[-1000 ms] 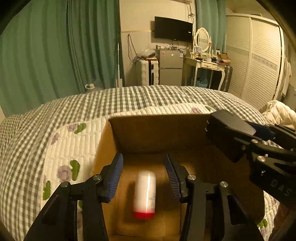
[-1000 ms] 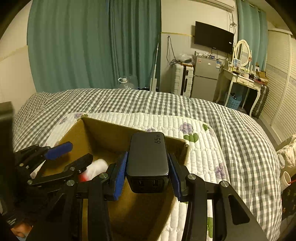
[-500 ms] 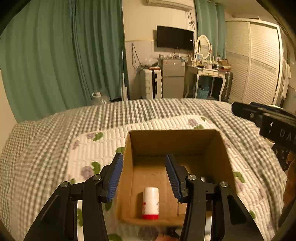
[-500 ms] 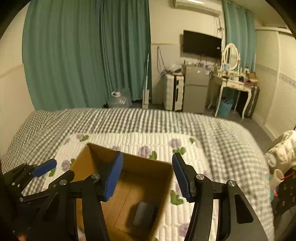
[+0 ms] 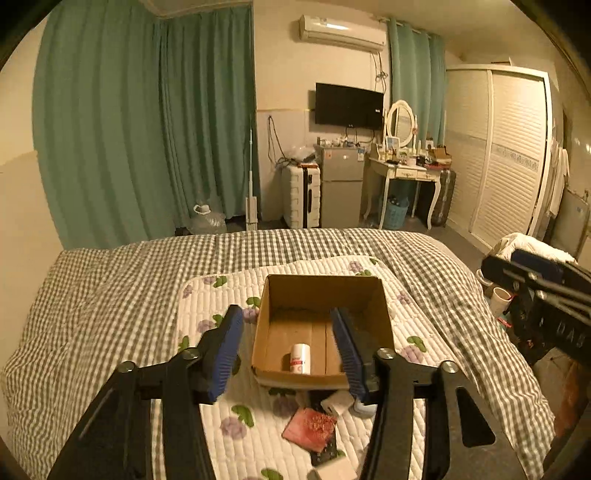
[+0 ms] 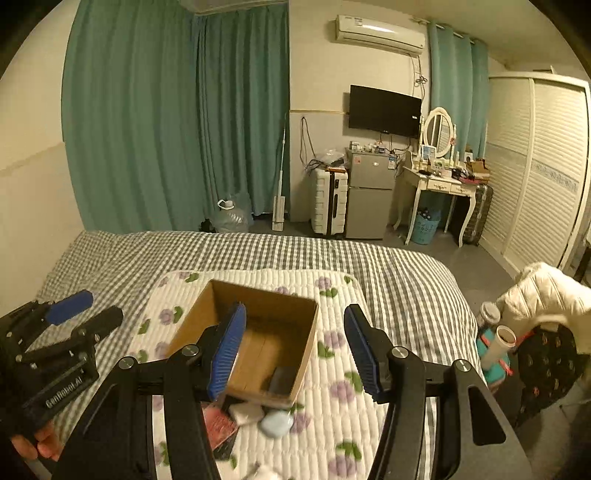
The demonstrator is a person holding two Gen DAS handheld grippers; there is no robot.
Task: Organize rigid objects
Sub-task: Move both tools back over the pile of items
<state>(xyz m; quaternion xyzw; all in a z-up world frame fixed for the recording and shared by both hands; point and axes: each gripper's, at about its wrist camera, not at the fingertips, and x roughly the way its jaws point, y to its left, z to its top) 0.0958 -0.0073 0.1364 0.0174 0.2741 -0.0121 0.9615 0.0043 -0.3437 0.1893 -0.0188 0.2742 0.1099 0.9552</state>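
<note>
Bedroom under dim warm light: teal curtains (image 5: 140, 122), air conditioner (image 5: 341, 33) high on far wall, wall TV (image 5: 349, 106), small fridge (image 5: 340, 186), white suitcase (image 5: 301, 195), vanity desk (image 5: 406, 173) with oval mirror, louvred wardrobe (image 5: 513, 151) at right. Bed (image 5: 110, 295) in grey-white check cover, with white quilted pad (image 5: 207, 306) printed in purple flowers laid on top.

Open cardboard box (image 5: 321, 291) sits on pad, mouth up. Inside: white bottle with red band (image 5: 300, 359), near front wall, left of centre, long axis appearing upright with white cap end up. Dark charger block (image 6: 282, 378) at box's front right corner, lying flat; heading of long axis not readable.

On pad just before box: red packet (image 5: 310, 428), small white block (image 5: 336, 400), pale blue oval case (image 6: 276, 422).

Left hand-held gripper (image 5: 290, 352): jaws spread, have just been opening further, nothing between blue pads. Right hand-held gripper (image 6: 295, 349): jaws spread, nothing between them.
</note>
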